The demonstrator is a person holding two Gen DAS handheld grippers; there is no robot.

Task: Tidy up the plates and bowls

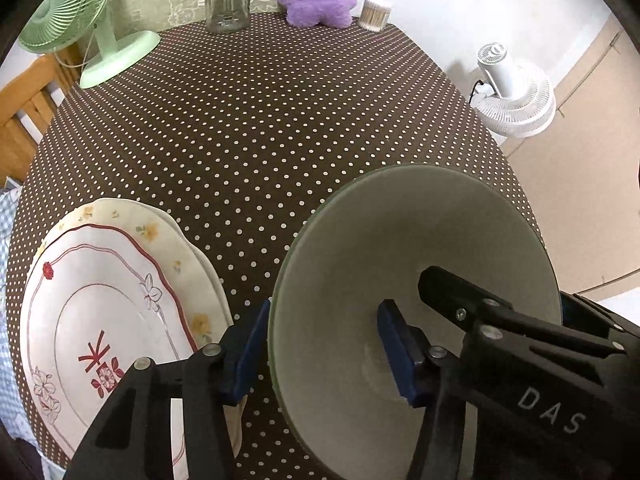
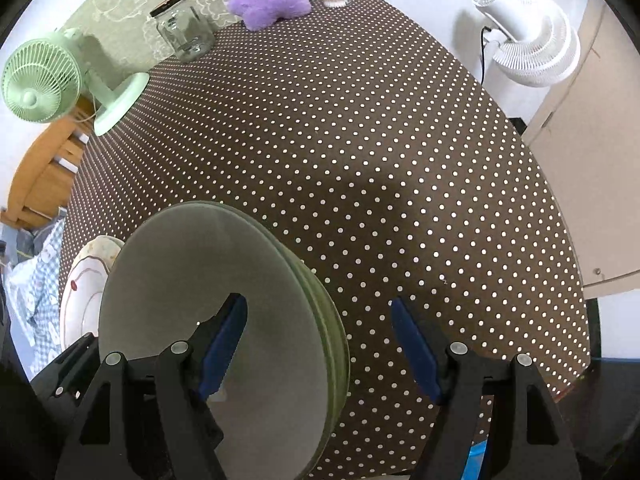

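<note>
Left wrist view: the left gripper [image 1: 324, 354] is seen parted, its blue pads [image 1: 394, 354] straddling the rim of a grey-green bowl [image 1: 416, 280] at 5 o'clock; one pad lies outside the wall, the other inside, and contact cannot be told. The bowl's mouth is turned up and slightly toward the camera. At 8 o'clock, a red-trimmed plate [image 1: 100, 320] is stacked flat on a floral plate [image 1: 188, 248] on the dotted tablecloth [image 1: 260, 120].

Right wrist view: the right gripper [image 2: 318, 348] is shown wide open and holding nothing. Its left pad overlaps the bowls [image 2: 208, 280], nested at 7 o'clock. The plates [image 2: 86, 292] are partly hidden behind them at 9 o'clock.
</note>
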